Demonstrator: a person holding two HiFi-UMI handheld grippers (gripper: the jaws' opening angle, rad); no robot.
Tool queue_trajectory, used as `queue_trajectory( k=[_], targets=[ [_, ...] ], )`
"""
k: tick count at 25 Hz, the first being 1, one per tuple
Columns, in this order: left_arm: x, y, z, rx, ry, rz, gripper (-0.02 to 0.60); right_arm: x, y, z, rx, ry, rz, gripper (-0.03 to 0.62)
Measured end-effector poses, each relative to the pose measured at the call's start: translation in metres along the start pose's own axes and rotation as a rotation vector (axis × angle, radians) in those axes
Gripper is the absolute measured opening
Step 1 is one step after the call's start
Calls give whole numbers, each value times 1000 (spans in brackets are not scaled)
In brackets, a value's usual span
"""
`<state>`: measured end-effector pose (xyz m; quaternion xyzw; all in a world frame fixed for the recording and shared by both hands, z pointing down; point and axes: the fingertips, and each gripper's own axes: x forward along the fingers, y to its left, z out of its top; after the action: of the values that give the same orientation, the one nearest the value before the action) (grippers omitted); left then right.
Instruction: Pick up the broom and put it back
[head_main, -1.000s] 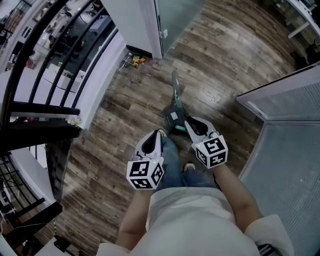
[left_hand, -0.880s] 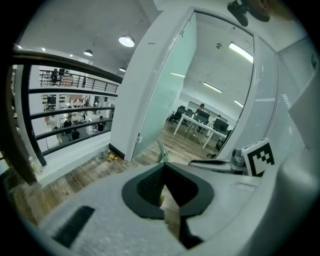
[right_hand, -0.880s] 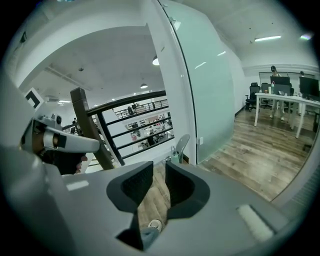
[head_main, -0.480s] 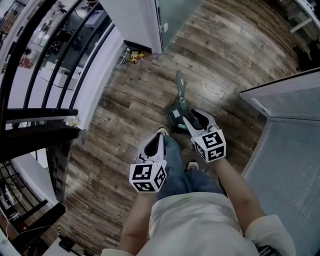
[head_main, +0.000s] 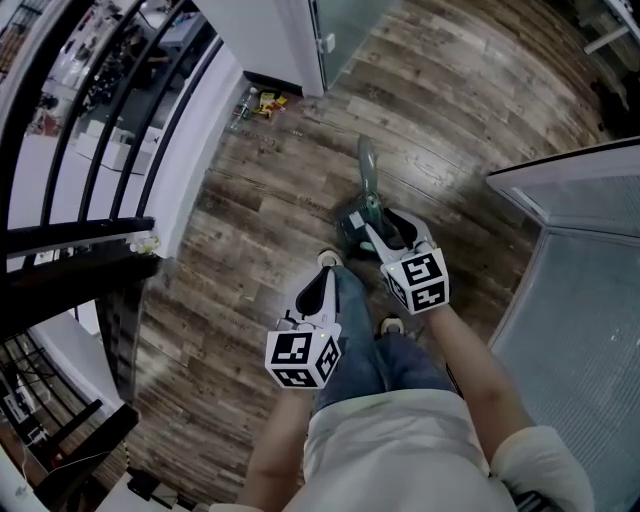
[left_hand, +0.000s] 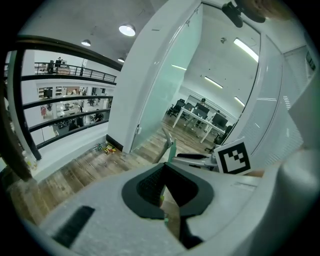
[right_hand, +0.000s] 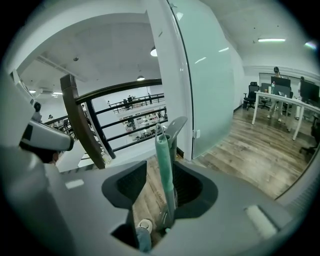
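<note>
The person is standing on the brown wood-plank floor (head_main: 240, 230). The broom with the long pale-teal handle (head_main: 369, 180) is standing upright just ahead of the white shoes (head_main: 327, 259). Its foot is sitting in a dark teal base (head_main: 350, 230), perhaps a dustpan or holder; I cannot tell which. The right tongs (right_hand: 159, 186) are reaching round the handle low down. Their jaws have just been opening and are now gaping wide, with the handle passing between the pads, nearer the right-hand one, and nothing squeezing it. The left tongs (left_hand: 164, 174) are hanging closed and empty over the person's leg. By my reading, the broom is already standing back in place and being let go. Only drawing the right tongs clear is remaining, though a fresh grasp cannot be ruled out.
</note>
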<state>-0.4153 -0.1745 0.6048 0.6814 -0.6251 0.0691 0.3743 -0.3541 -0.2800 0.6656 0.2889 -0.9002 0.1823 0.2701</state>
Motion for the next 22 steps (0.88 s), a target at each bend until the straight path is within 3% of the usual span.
queue_trajectory(
  k=[8,22],
  targets=[
    [9,10,-9,-11,30,6,6,20,-10,-11,9,25,-17,163],
    [9,11,-17,-17,50,9,6,29,-12,-16,-45,37,-39,99]
  ],
)
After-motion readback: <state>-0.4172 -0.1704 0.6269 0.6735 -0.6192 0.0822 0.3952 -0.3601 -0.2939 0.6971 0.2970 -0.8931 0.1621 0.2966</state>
